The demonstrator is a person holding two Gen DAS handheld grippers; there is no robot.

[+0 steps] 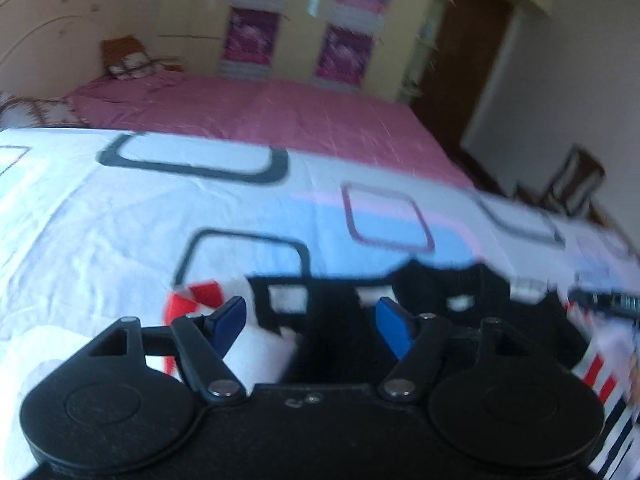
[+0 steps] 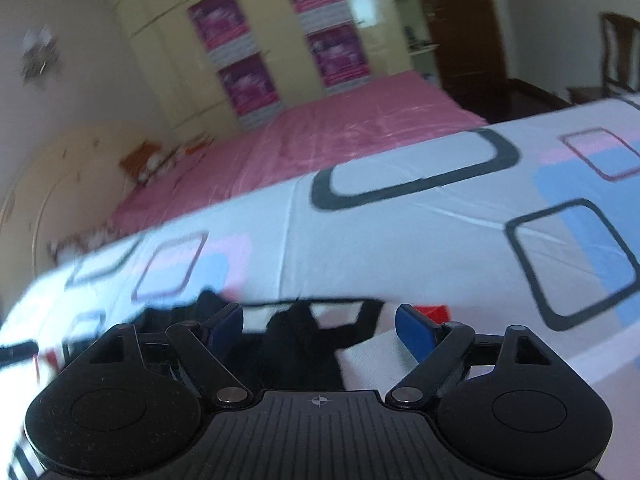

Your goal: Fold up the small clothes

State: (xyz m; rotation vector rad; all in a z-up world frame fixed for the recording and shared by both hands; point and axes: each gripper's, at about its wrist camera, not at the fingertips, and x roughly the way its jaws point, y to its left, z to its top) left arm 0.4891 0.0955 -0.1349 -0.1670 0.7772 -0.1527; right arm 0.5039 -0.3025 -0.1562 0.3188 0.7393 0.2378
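Nearest the left wrist camera, the left gripper (image 1: 310,316) stood with its blue pads wide apart and nothing between them, hanging just over the near edge of the small garment (image 1: 332,320), a black, white and red piece lying on the patterned sheet (image 1: 120,240). The right gripper (image 2: 320,324) was likewise spread wide and empty, poised above the same garment (image 2: 304,344), whose dark body and white panel showed between its fingers; a red patch (image 2: 434,314) lay just beside its right finger. Both pictures were smeared, so whether either pad touched the cloth could not be told, and the garment's outline, collar and sleeves were unclear. The chief risk, as I judged it, was a bad pinch: closing on blurred, bunched fabric could catch two layers at once, or snag the sheet beneath along with the shirt, and the fold would then drag the bedding up. A grip taken off the hem or at unequal points on each side would give a crooked fold. Farther off lay the pink bedspread (image 1: 280,112), with pillows (image 1: 128,66) at the far left, and beyond them the wardrobe (image 2: 240,40) against the far wall, all well apart from the work.
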